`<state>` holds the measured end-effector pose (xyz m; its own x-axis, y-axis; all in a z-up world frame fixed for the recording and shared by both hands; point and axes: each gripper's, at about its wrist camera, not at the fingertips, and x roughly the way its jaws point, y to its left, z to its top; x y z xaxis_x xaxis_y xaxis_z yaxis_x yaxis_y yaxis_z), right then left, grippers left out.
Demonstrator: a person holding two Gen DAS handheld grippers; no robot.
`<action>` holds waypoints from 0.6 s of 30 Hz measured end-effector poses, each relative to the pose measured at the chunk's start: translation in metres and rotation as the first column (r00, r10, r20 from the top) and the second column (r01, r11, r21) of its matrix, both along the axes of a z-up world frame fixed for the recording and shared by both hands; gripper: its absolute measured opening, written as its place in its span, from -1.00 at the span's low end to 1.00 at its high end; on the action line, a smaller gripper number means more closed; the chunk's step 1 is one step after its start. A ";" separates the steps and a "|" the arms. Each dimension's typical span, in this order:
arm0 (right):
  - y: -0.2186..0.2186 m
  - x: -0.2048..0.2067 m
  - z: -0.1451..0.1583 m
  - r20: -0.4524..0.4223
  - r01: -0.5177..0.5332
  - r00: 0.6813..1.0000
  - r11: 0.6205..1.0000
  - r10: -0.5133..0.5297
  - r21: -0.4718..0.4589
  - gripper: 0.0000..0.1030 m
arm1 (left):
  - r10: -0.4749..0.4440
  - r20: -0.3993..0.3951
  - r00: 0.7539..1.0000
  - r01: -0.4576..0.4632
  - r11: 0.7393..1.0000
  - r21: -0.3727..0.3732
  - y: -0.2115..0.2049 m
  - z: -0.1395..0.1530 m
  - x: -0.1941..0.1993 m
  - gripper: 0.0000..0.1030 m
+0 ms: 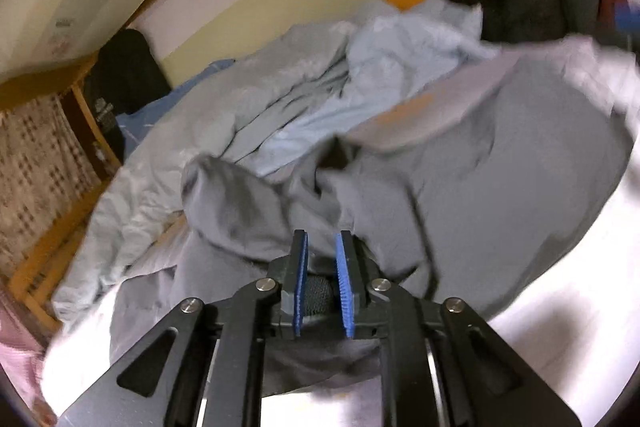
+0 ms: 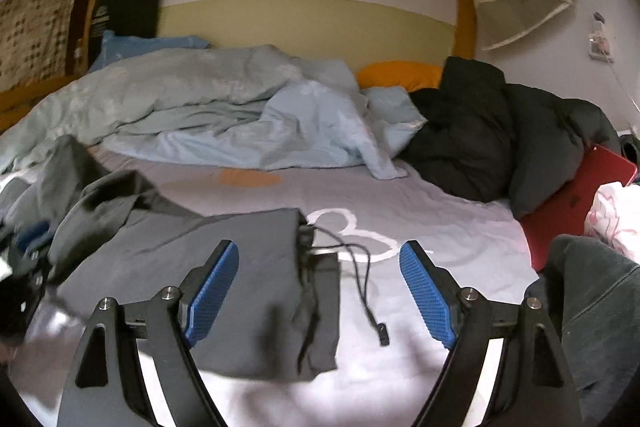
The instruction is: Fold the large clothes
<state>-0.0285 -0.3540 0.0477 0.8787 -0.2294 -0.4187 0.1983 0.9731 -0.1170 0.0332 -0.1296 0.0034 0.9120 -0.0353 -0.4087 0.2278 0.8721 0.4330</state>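
Observation:
A large dark grey garment (image 1: pixel 500 195) lies rumpled across the pale bedsheet (image 1: pixel 580 287). My left gripper (image 1: pixel 321 247) sits low over its bunched edge. The blue pads stand a narrow gap apart, and some dark cloth shows deep between them, but the pads are not pressing on it. In the right wrist view the same grey garment (image 2: pixel 224 267) lies flat, its end with a black drawstring (image 2: pixel 360 279) trailing onto the sheet. My right gripper (image 2: pixel 320 287) hovers over that end, wide open with nothing between its fingers.
A light blue duvet (image 2: pixel 240 115) is heaped across the back of the bed. A black padded jacket (image 2: pixel 492 131), an orange pillow (image 2: pixel 400 75) and a red laptop (image 2: pixel 568 211) lie to the right. A person's dark-trousered leg (image 2: pixel 600 315) is at the right edge. A wooden bed frame (image 1: pixel 52 239) runs along the left.

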 end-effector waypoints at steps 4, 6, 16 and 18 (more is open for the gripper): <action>-0.020 0.006 -0.014 -0.153 0.104 0.985 0.987 -0.085 0.122 0.67 | 0.020 0.145 0.989 -0.010 0.998 -0.065 0.009 0.038 -0.023 -0.02; -0.037 0.003 -0.021 -0.163 0.124 0.983 0.966 -0.088 0.227 0.67 | 0.025 0.177 0.984 -0.006 0.995 -0.102 0.013 0.052 -0.031 -0.02; -0.074 -0.031 -0.025 -0.147 0.154 0.983 0.931 -0.110 0.331 0.67 | -0.042 0.205 0.978 0.066 0.991 -0.114 -0.006 0.055 -0.015 0.14; -0.078 -0.050 -0.025 -0.129 0.123 0.988 0.920 -0.080 0.373 0.68 | 0.008 0.185 0.983 0.018 0.990 -0.141 -0.002 0.052 -0.001 0.14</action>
